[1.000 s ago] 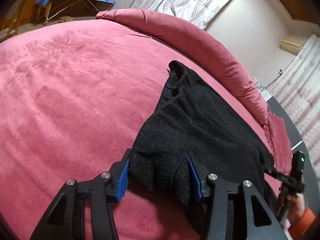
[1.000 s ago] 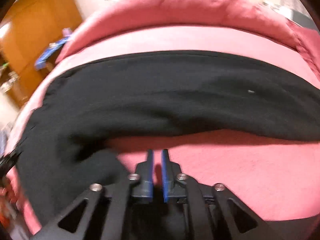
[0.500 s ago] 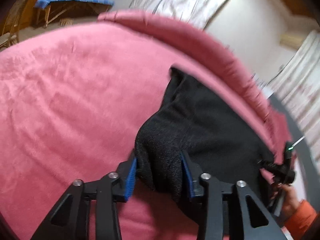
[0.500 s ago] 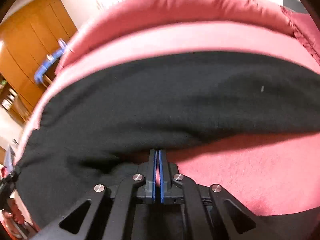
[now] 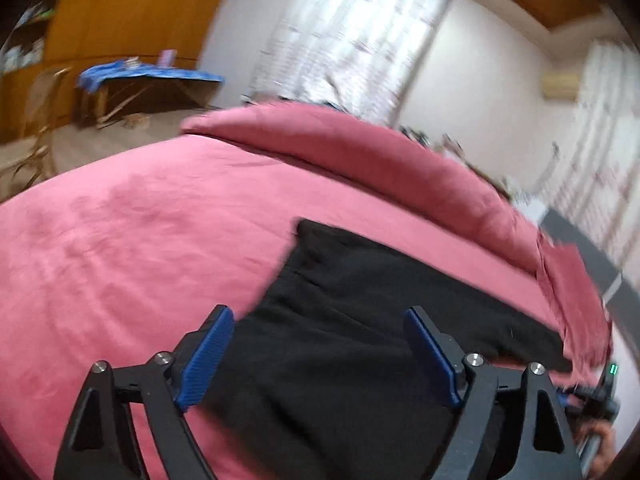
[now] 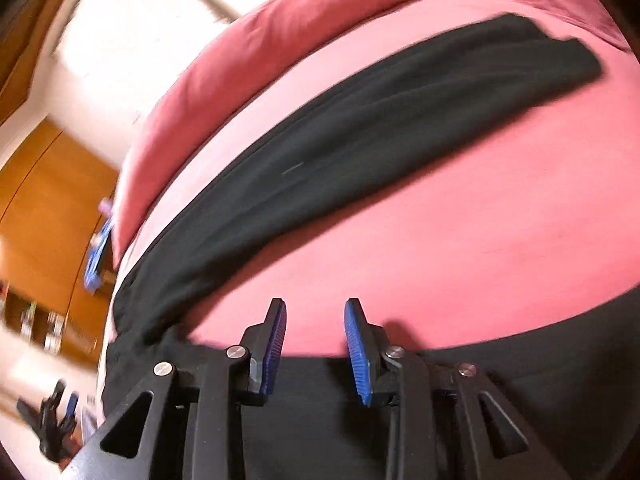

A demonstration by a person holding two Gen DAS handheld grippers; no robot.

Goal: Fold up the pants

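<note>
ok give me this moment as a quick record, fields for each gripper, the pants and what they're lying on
left gripper: open, nothing between its fingers, over the near end of the pants
right gripper: open, empty, over bare bedspread beside the pants
pants: black, laid out in a long band across the bed, lying flat, neither gripper holding them
bedspread: pink-red, with a rolled ridge past the pants
background: ironing board with a blue cover, wooden wardrobe, curtains; blurred
</note>
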